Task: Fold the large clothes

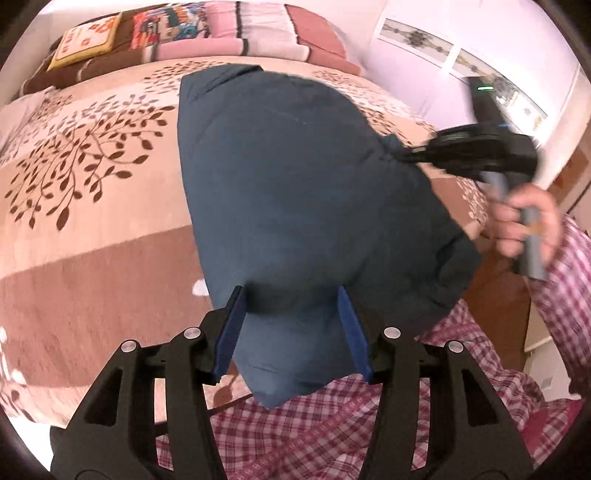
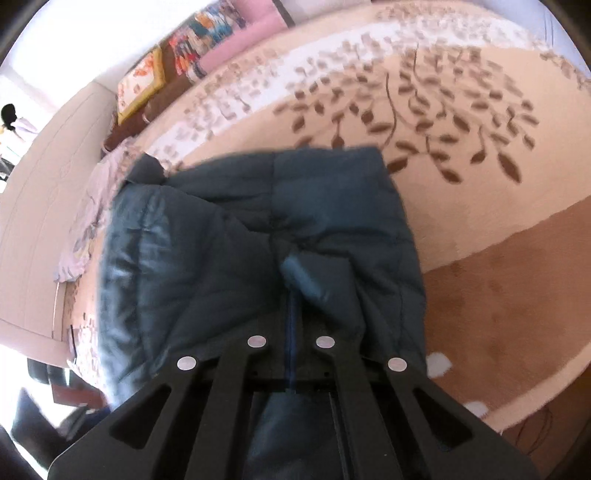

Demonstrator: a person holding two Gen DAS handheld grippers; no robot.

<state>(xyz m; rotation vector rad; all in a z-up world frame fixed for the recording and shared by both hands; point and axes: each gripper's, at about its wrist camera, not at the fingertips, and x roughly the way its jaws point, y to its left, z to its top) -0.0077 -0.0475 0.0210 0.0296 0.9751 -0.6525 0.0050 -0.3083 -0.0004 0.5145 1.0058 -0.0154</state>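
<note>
A dark blue padded jacket hangs lifted over the bed, its far end still resting on the blanket. My left gripper is open, its blue pads standing apart on either side of the jacket's lower fold without pinching it. In the left wrist view my right gripper comes in from the right, shut on a bunched edge of the jacket, with a hand on its handle. The right wrist view shows the right gripper closed, with jacket fabric gathered at its tips and draping around the fingers.
The bed carries a beige and brown blanket with a leaf pattern. Pillows and cushions lie along its head. A person's red checked shirt fills the near lower edge. A white wall with a patterned strip stands at the right.
</note>
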